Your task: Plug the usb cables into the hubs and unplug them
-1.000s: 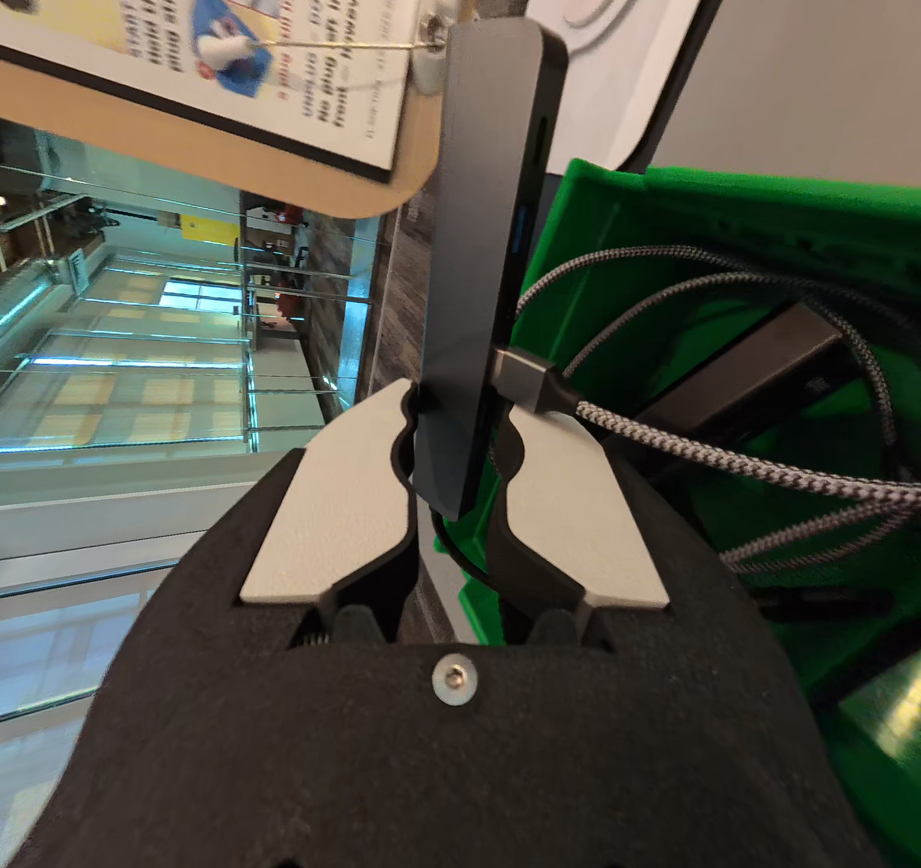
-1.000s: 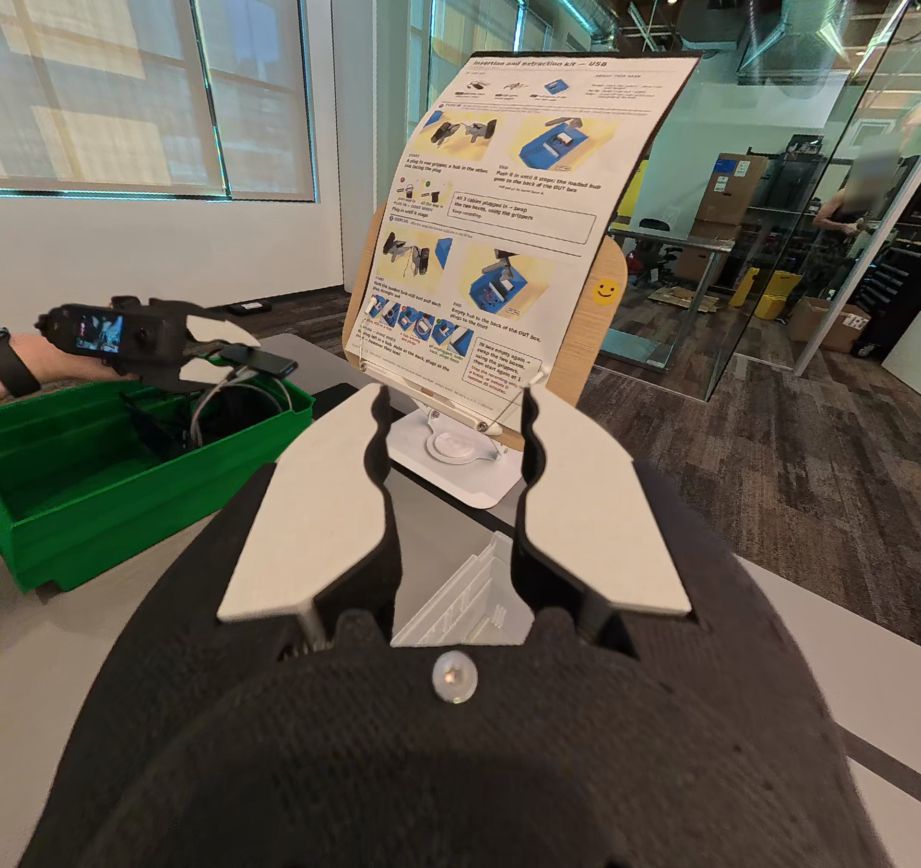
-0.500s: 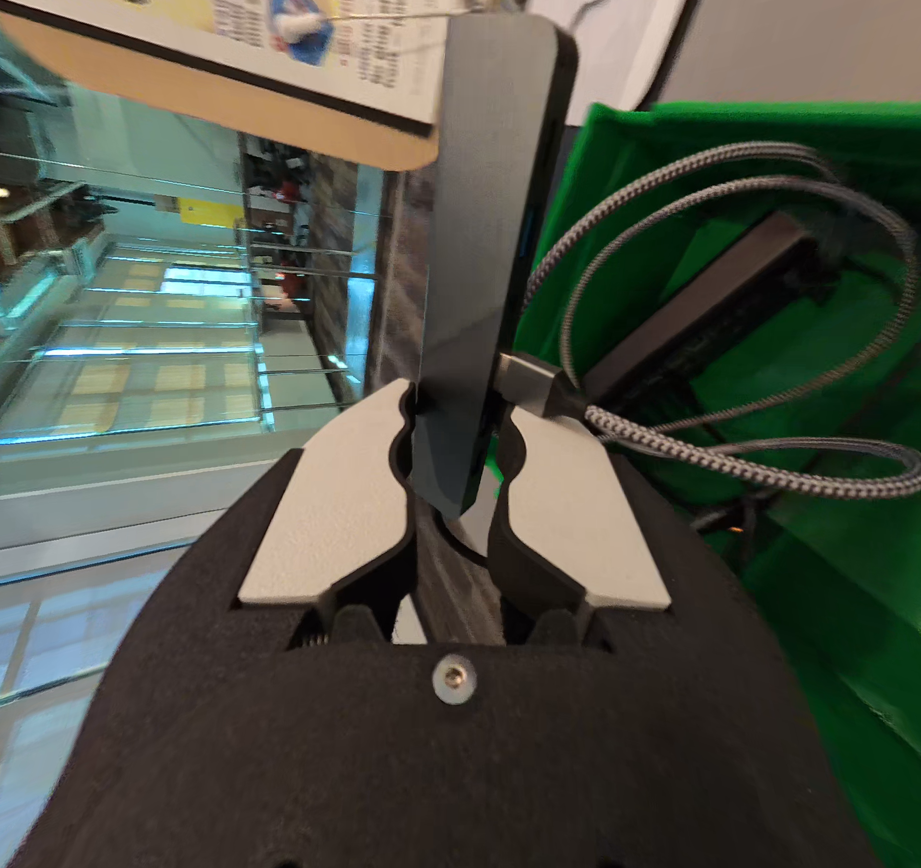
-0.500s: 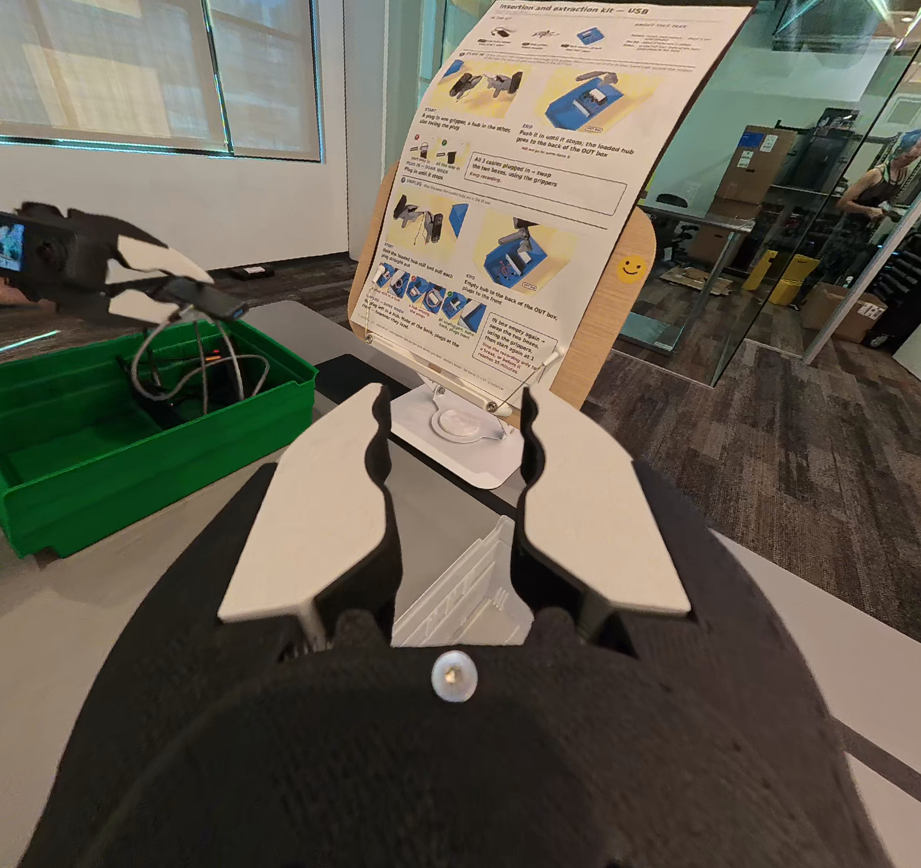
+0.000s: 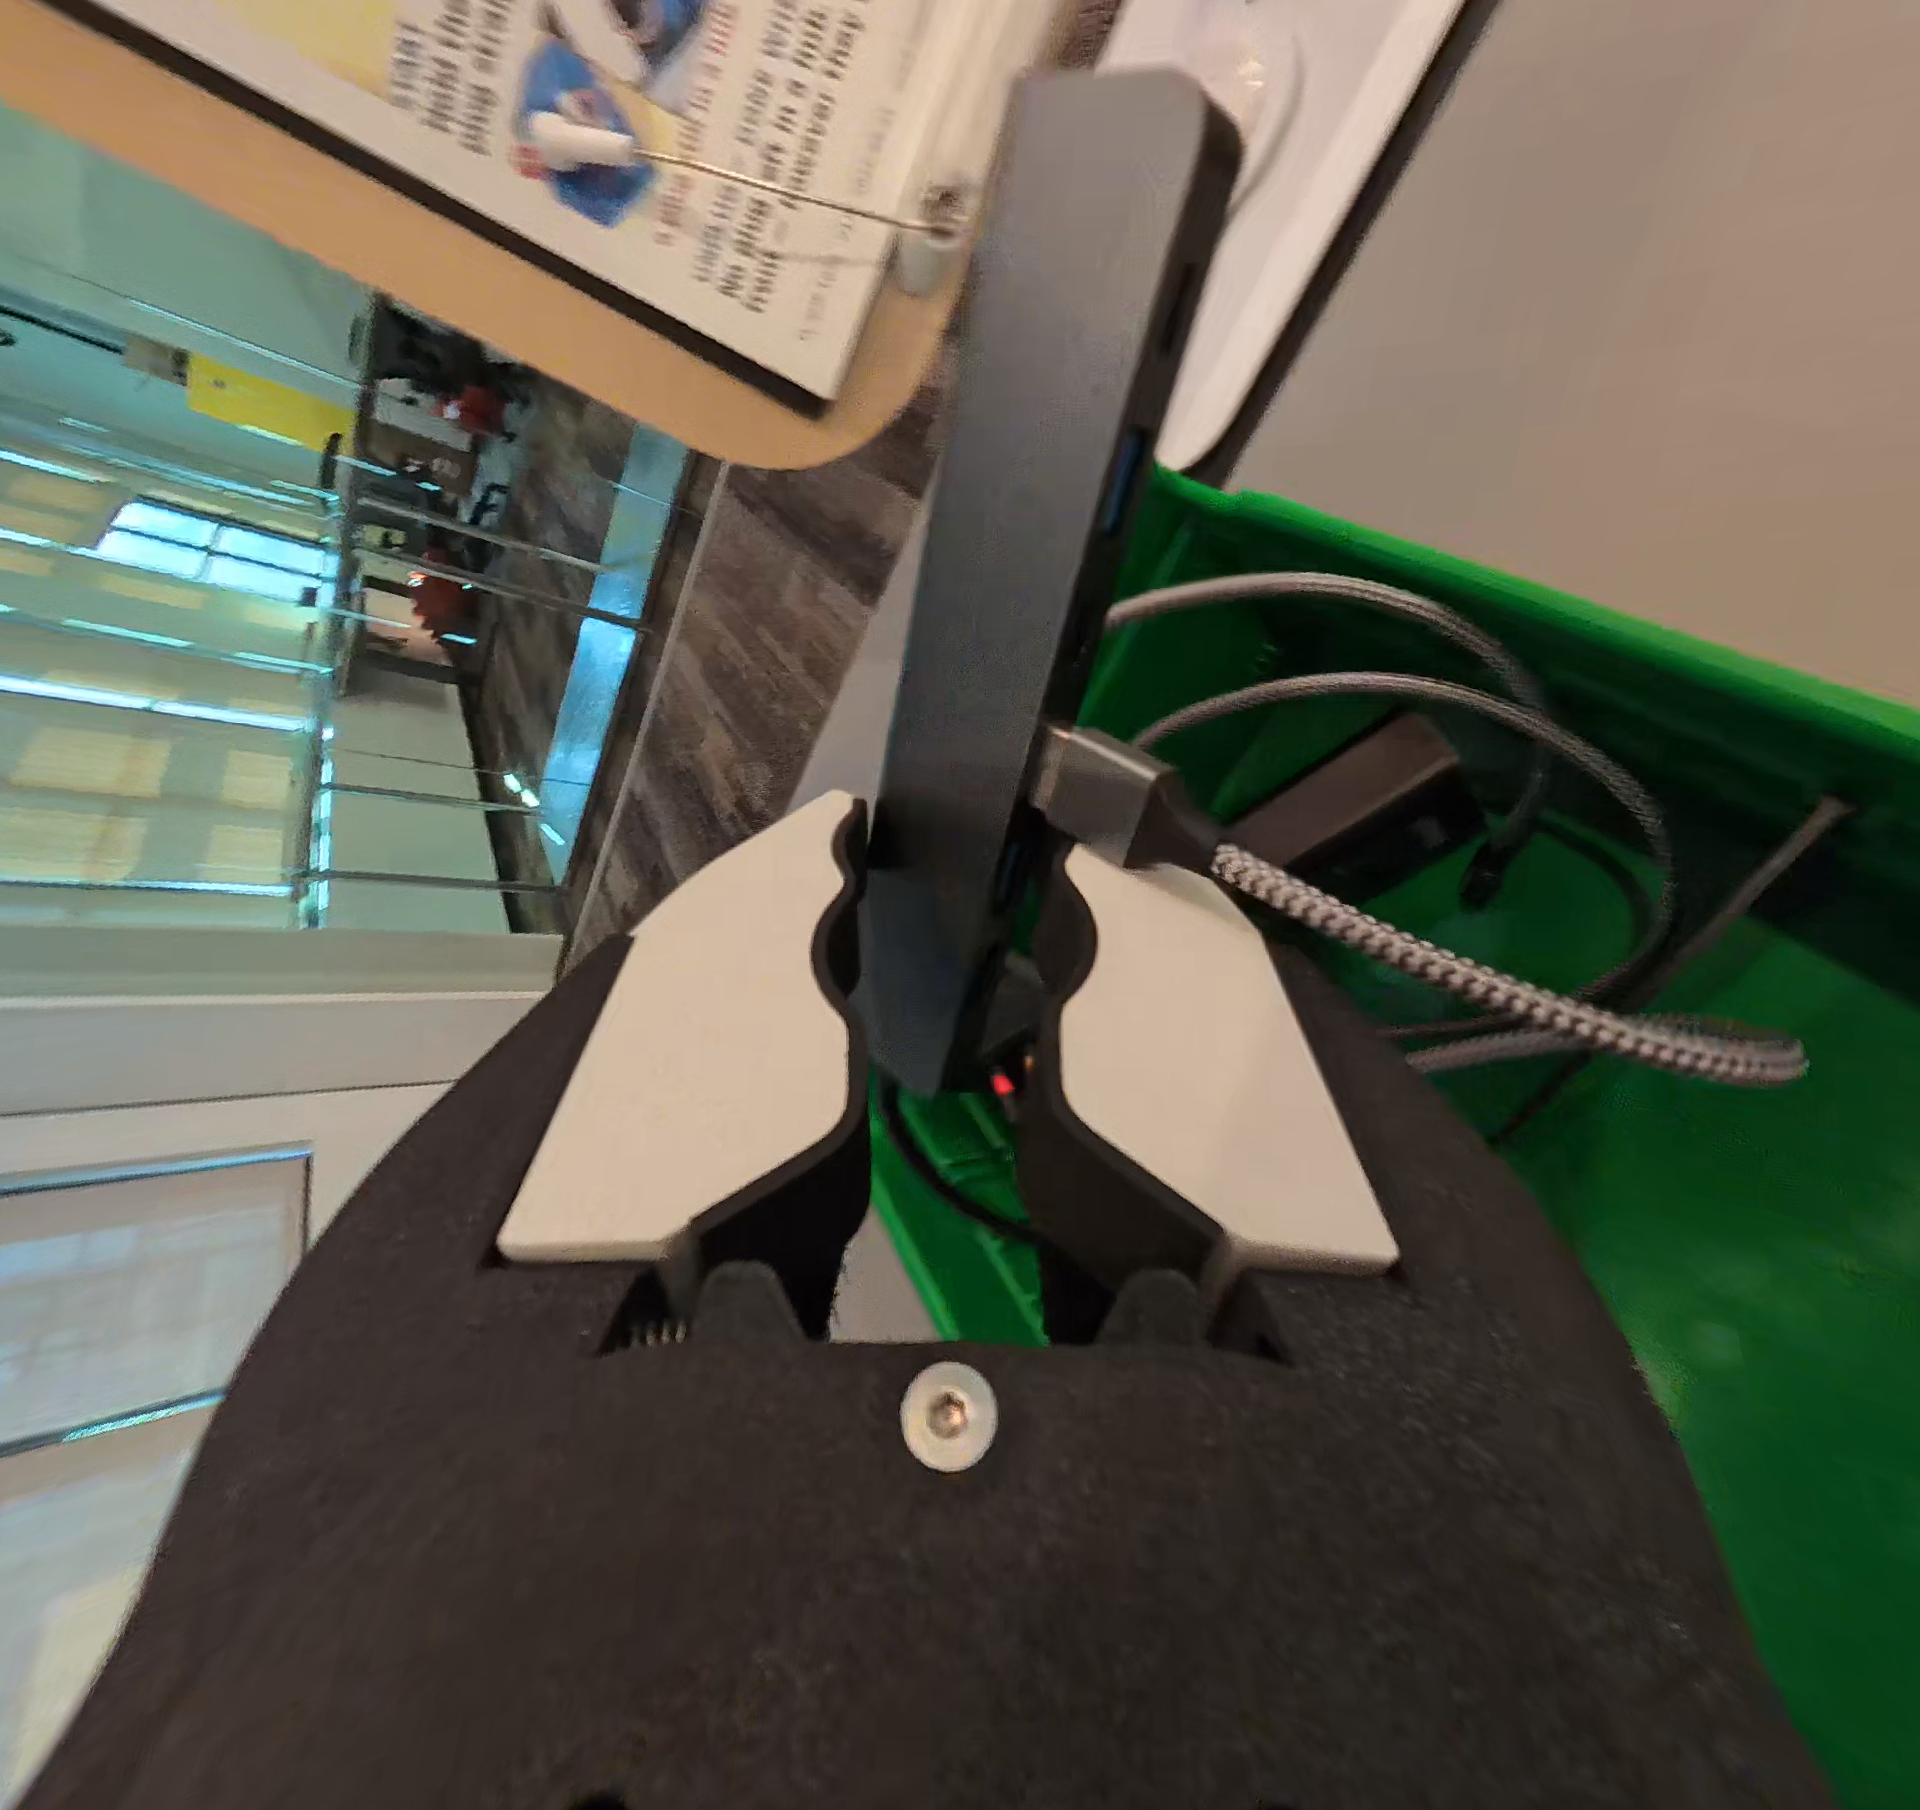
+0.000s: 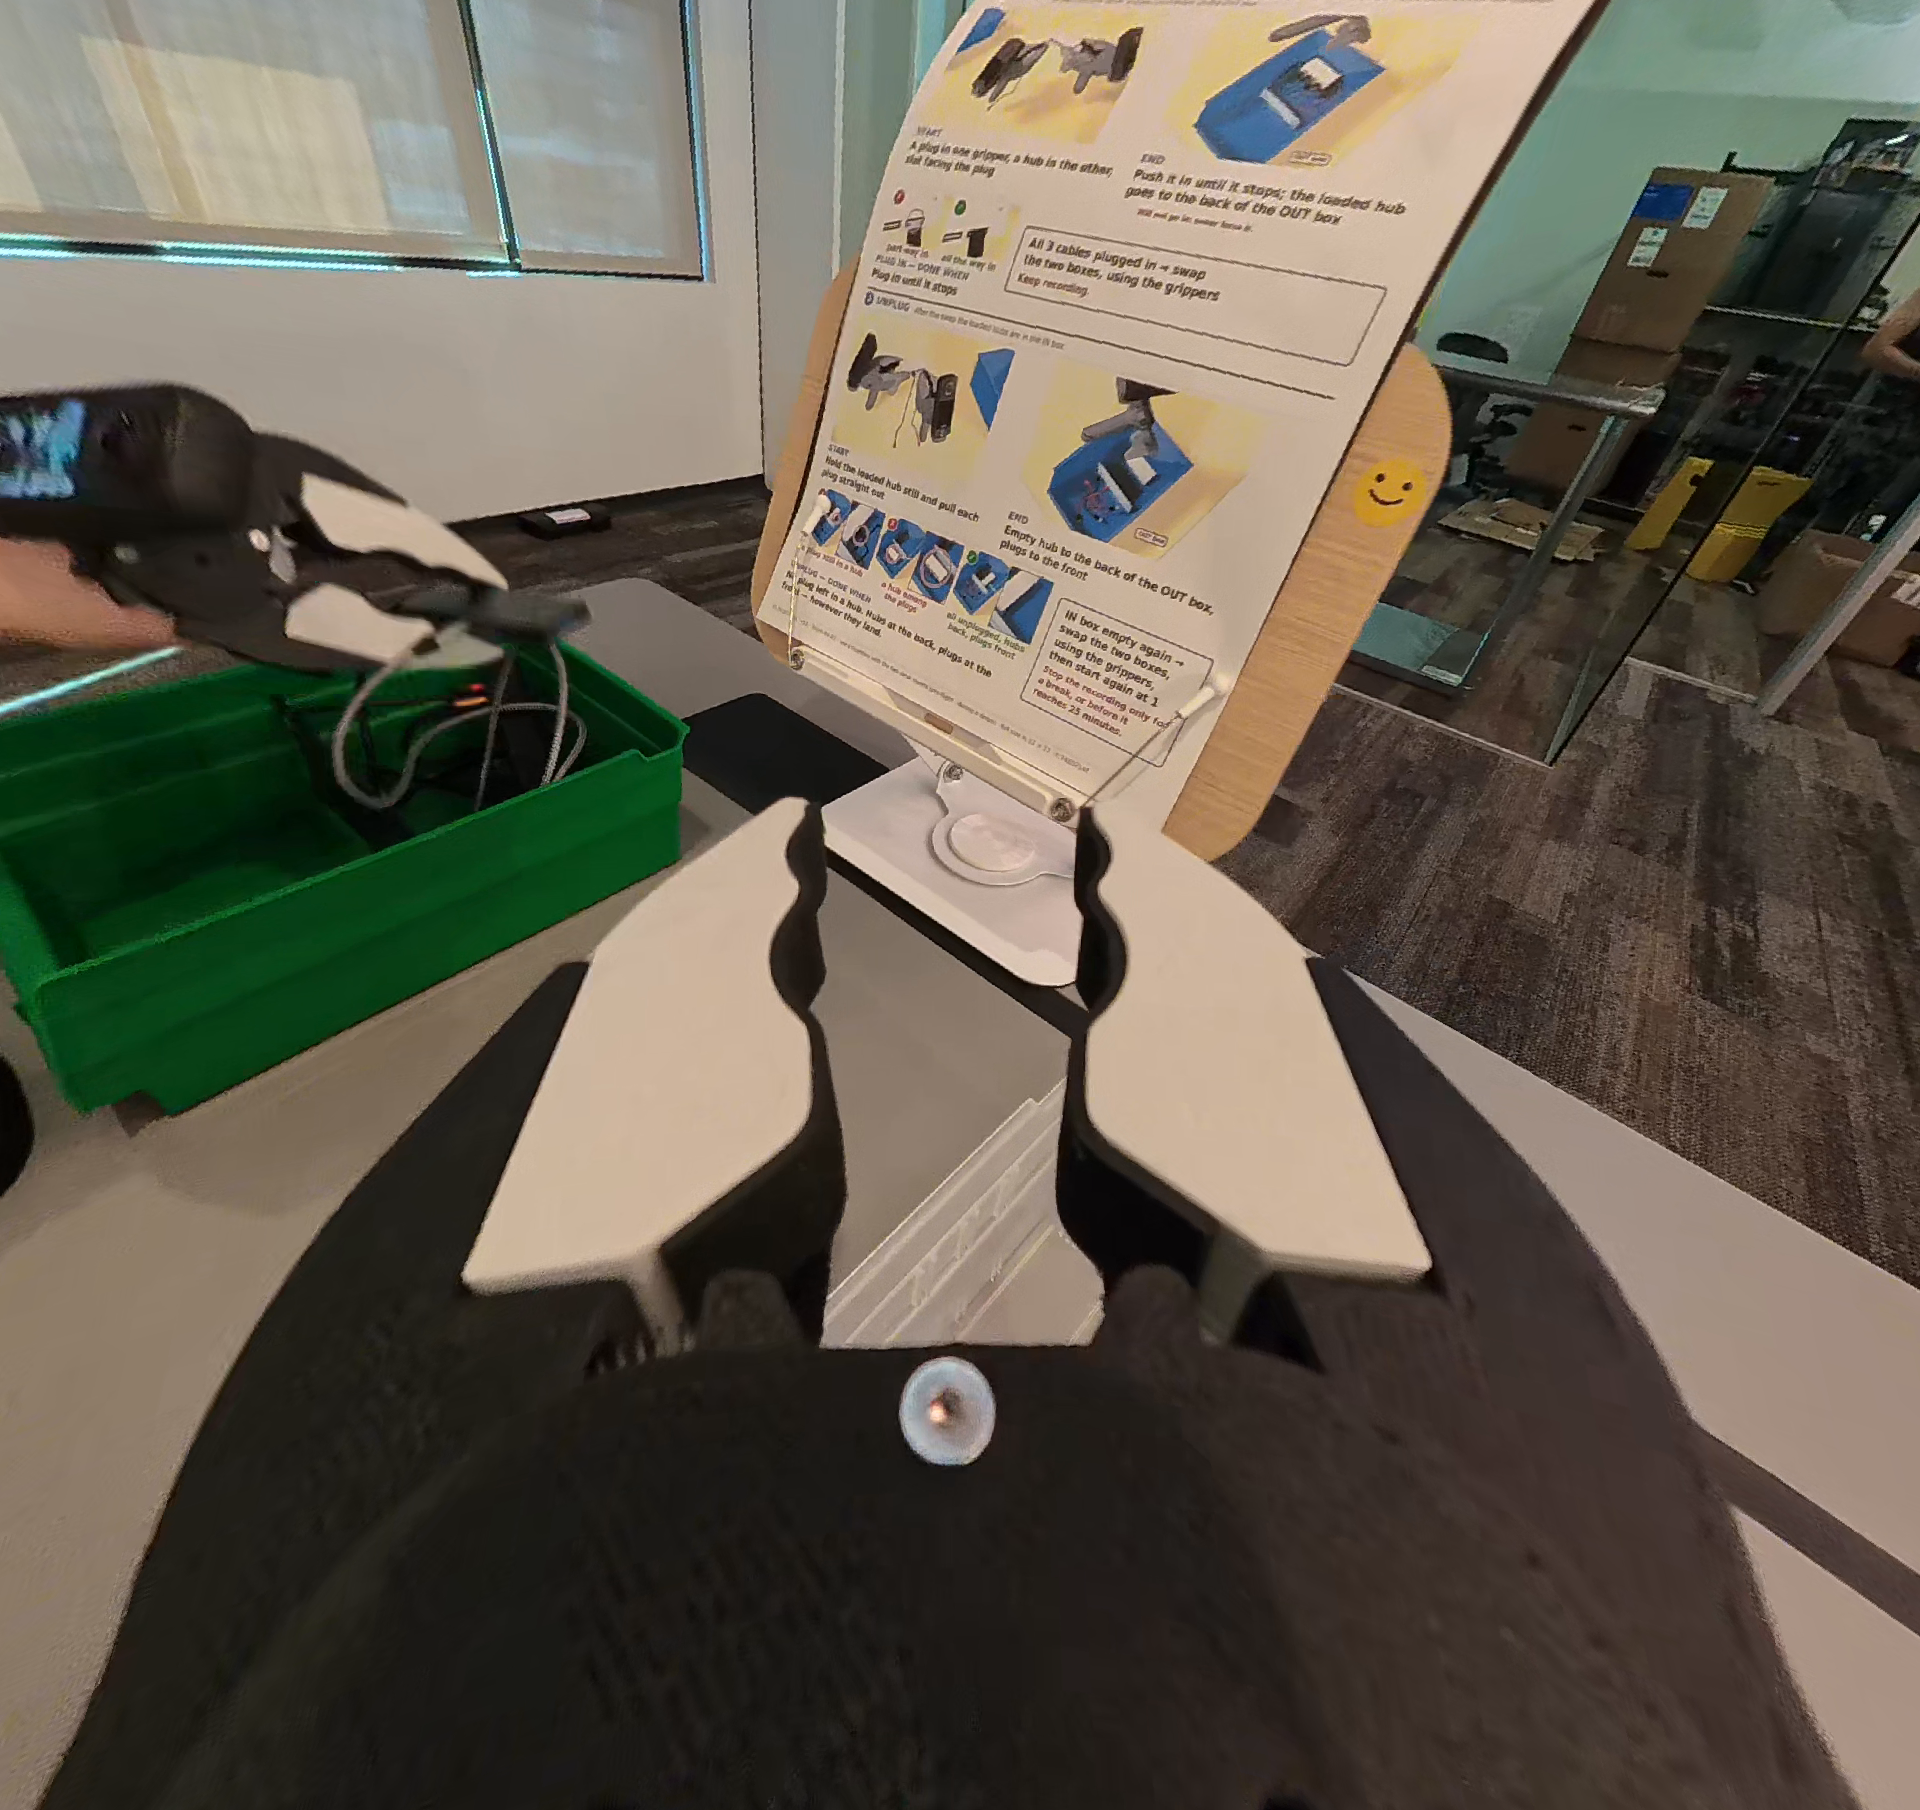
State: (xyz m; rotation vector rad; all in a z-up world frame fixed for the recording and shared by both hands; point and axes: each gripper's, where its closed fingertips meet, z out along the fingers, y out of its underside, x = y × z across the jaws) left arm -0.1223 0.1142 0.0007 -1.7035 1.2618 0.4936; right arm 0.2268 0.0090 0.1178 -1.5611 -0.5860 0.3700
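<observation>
My left gripper (image 5: 951, 856) is shut on a dark grey USB hub (image 5: 1049, 513) and holds it on edge above the green bin (image 5: 1662, 680). A braided grey USB cable (image 5: 1455, 971) is plugged into the hub's side by its metal plug (image 5: 1107, 789) and loops down into the bin. A second dark hub (image 5: 1361, 804) lies in the bin. In the right wrist view the left gripper (image 6: 457, 607) holds the hub (image 6: 520, 609) over the bin (image 6: 312, 887) at the left. My right gripper (image 6: 940, 887) is open and empty above the grey table (image 6: 935, 1033).
An instruction sheet on a wooden stand (image 6: 1101, 389) with a white base (image 6: 977, 867) stands at the table's far edge. A clear plastic tray (image 6: 966, 1230) lies just below my right gripper. A person's hand (image 6: 73, 597) holds the left gripper. Glass walls and carpet lie beyond. The tips of one gripper are about 40 cm away from the tips of the other.
The left gripper has lifted the hub higher and toward the right gripper, and the cable trails up from the bin. The right gripper has moved closer to the stand, still open.
</observation>
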